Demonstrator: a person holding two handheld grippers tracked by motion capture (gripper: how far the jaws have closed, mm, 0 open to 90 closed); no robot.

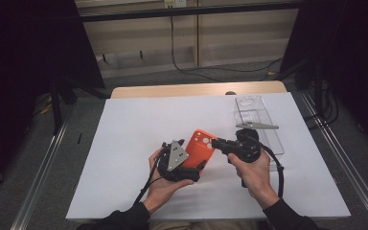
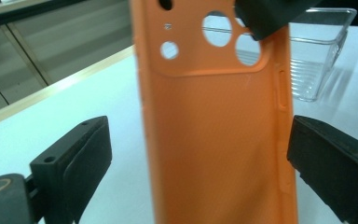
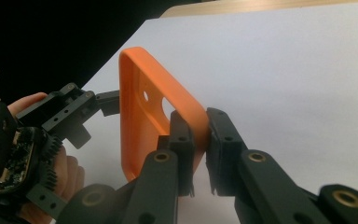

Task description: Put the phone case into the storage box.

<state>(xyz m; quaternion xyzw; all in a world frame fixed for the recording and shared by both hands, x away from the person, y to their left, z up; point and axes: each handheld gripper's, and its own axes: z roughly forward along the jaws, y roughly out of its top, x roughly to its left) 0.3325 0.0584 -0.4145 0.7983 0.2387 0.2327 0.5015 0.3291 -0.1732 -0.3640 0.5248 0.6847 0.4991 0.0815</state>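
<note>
My right tool [image 3: 199, 135] pinches the orange case's [image 3: 142, 100] edge; left tool [image 2: 200, 154] spread wide around it, not touching.

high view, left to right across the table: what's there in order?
Left gripper in the person's left hand, jaws open around the case → orange phone case → right gripper, shut on the case's edge → clear plastic tray near the white mat's right edge.
</note>
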